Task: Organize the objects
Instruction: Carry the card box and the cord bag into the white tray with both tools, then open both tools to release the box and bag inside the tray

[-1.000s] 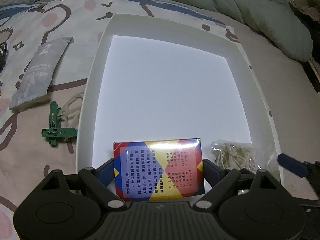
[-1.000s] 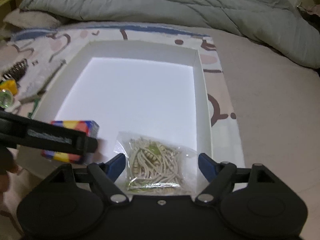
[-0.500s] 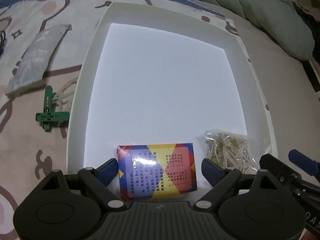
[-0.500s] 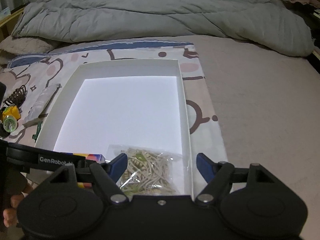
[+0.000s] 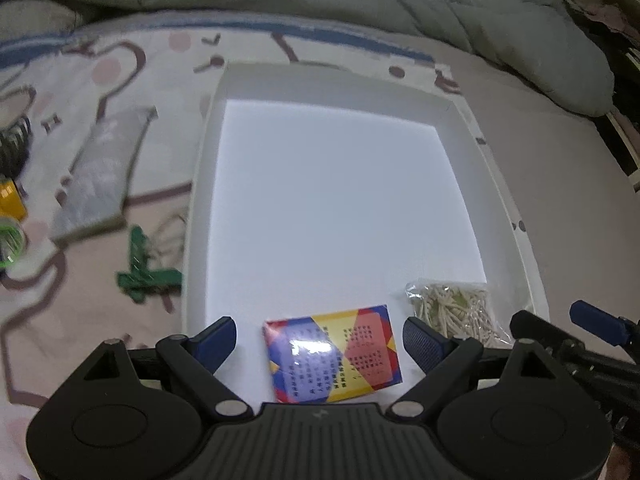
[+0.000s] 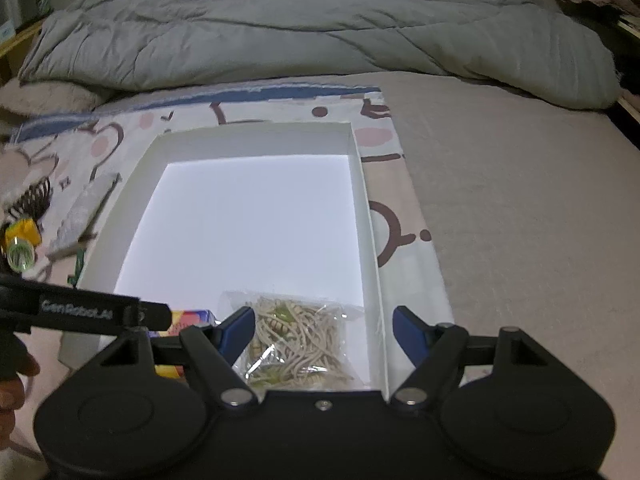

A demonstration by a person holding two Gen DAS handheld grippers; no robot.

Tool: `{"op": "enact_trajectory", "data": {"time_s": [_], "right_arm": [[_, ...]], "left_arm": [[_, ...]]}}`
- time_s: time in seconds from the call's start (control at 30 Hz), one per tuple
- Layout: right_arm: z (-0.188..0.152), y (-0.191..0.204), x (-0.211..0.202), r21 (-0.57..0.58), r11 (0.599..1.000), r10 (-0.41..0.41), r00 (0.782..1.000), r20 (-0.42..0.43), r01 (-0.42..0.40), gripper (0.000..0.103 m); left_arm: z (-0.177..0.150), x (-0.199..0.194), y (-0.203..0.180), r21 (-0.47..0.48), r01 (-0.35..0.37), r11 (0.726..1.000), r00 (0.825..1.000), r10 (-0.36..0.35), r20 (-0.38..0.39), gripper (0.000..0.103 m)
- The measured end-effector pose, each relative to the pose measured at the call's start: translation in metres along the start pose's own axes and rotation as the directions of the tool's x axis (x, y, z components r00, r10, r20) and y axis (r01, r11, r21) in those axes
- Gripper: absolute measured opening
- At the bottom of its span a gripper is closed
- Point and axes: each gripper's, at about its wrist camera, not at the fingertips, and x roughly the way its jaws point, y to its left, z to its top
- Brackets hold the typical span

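We are working over a bed: a patterned sheet (image 6: pixel 400 216) with brown lines, pink spots and a blue band covers the near part, a plain pinkish mattress surface (image 6: pixel 520 220) spreads to the right of it, and a rumpled grey-green quilt (image 6: pixel 320 28) is heaped along the far side. A shallow white box (image 5: pixel 200 184) lies open on the patterned sheet, its floor glaring bright under the light. In its near end rest the colourful card pack (image 5: pixel 334 354), lying flat, and just to the right of it the clear bag of pale strands (image 5: pixel 452 308), apart from each other. Our left gripper (image 5: pixel 320 334) hangs above the pack with its fingers spread wide, clear of both its sides; our right gripper (image 6: pixel 324 328) hangs above the bag, fingers likewise wide and gripping nothing. Left of the box, on the sheet, we see a grey sachet (image 5: pixel 100 168), a green clip (image 5: pixel 144 276), a yellow item (image 5: pixel 10 200) and a dark coil (image 6: pixel 36 196), all blurred. Wooden furniture edges the room at the far right.
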Motion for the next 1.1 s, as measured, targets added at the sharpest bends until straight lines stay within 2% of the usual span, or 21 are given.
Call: {"op": "enact_trajectory", "data": {"time_s": [0.3, 0.43, 0.63, 0.83, 1.0, 1.1], "right_arm": [[0.002, 0.004, -0.026, 0.054, 0.999, -0.002, 0.999, 0.037, 0.000, 0.080], [0.000, 0.010, -0.042, 0.057, 0.998, -0.011, 0.998, 0.062, 0.008, 0.082], [-0.004, 0.017, -0.062, 0.069, 0.997, -0.041, 0.994, 0.097, 0.034, 0.089], [-0.009, 0.022, -0.071, 0.090, 0.994, -0.068, 0.992, 0.102, 0.059, 0.097], [-0.018, 0.023, -0.078, 0.110, 0.993, -0.065, 0.993, 0.102, 0.054, 0.103], [-0.025, 0.024, -0.081, 0.124, 0.990, -0.076, 0.992, 0.100, 0.063, 0.103]], "left_arm": [[0.002, -0.036, 0.013, 0.079, -0.035, 0.996, 0.996, 0.029, 0.079, 0.091], [-0.002, -0.052, 0.024, 0.093, -0.048, 0.995, 0.994, 0.038, 0.104, 0.097], [-0.007, -0.073, 0.037, 0.093, -0.047, 0.995, 0.991, 0.035, 0.129, 0.101], [-0.018, -0.091, 0.038, 0.158, -0.066, 0.985, 0.984, 0.038, 0.175, 0.103], [-0.026, -0.103, 0.040, 0.174, -0.045, 0.984, 0.982, 0.012, 0.186, 0.103], [-0.031, -0.106, 0.039, 0.179, -0.035, 0.983, 0.981, -0.001, 0.193, 0.103]]}}
